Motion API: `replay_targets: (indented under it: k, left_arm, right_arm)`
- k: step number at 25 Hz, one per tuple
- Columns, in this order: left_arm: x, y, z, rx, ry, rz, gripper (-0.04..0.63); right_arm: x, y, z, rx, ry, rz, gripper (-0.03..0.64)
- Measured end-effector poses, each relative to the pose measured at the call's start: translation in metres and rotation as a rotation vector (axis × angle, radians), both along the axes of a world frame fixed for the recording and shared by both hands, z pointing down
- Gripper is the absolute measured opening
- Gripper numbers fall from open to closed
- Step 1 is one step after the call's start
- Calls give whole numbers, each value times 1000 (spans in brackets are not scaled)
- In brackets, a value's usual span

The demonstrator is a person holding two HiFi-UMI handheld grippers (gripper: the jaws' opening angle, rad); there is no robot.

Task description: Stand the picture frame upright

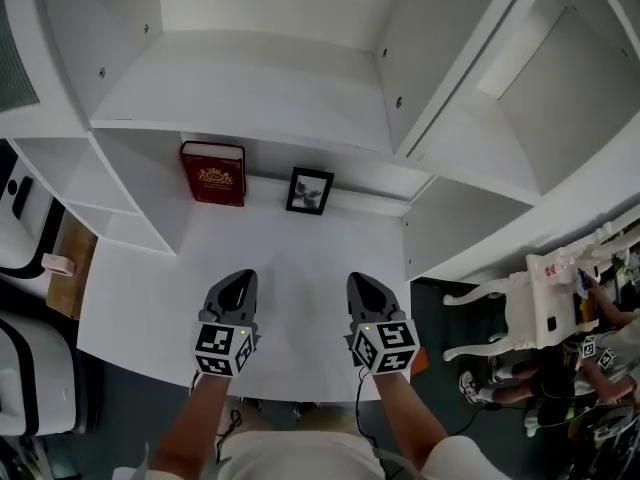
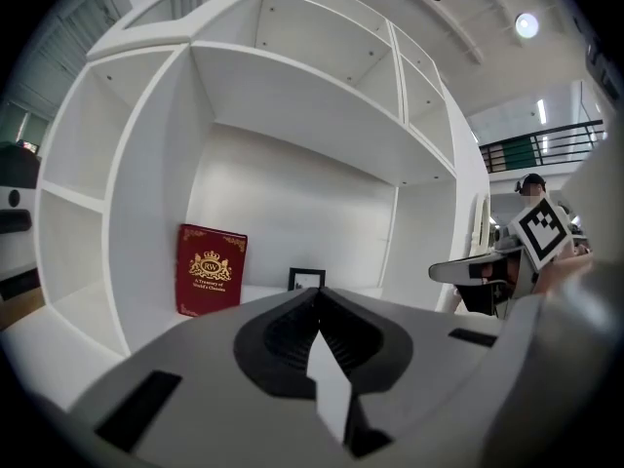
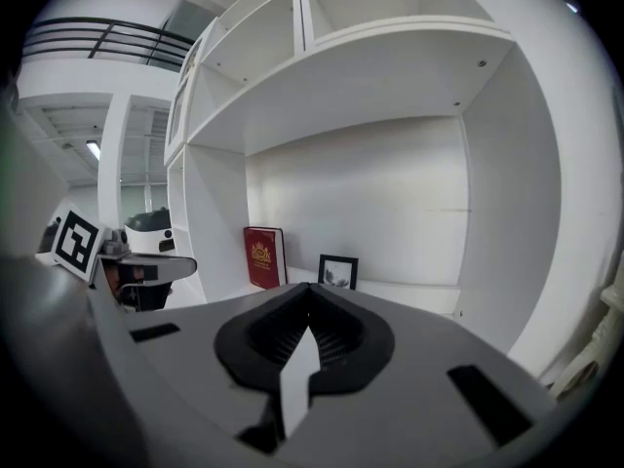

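A small black picture frame (image 1: 309,191) stands upright at the back of the white shelf (image 1: 290,258), leaning to the rear wall; it also shows in the left gripper view as the frame (image 2: 306,279) and in the right gripper view as the frame (image 3: 337,271). My left gripper (image 1: 238,286) and right gripper (image 1: 365,290) hover side by side over the shelf's front half, well short of the frame. Both are shut with nothing between the jaws, as the left gripper (image 2: 314,295) and the right gripper (image 3: 310,292) show in their own views.
A red book (image 1: 212,173) with a gold crest stands upright left of the frame. Shelf walls rise on both sides, and a board lies overhead. A white ornate chair (image 1: 520,308) and a person's legs are at the lower right, white machines at the left.
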State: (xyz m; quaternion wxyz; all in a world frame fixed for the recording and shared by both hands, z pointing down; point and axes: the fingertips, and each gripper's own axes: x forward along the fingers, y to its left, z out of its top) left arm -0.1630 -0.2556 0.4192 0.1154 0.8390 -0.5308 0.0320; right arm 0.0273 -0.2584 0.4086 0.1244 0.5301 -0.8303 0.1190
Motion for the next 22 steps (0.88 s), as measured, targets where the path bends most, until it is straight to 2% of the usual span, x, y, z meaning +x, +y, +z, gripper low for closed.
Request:
replay_targets:
  k: [6, 10, 14, 18, 22]
  left_arm:
    - [-5, 30, -43, 64, -8, -35, 18]
    - [-18, 44, -79, 131, 3, -79, 18]
    - [-30, 56, -104, 167, 30, -122, 18]
    - [-33, 68, -121, 197, 23, -129, 18]
    - [-33, 76, -140, 218, 15, -136, 18]
  right_arm:
    - [16, 36, -21, -31, -49, -63, 9]
    - [23, 60, -31, 8, -31, -92, 9]
    - [50, 77, -47, 42, -32, -39, 9]
    - [79, 87, -75, 88, -73, 17, 9]
    - [107, 94, -106, 155, -67, 62, 9]
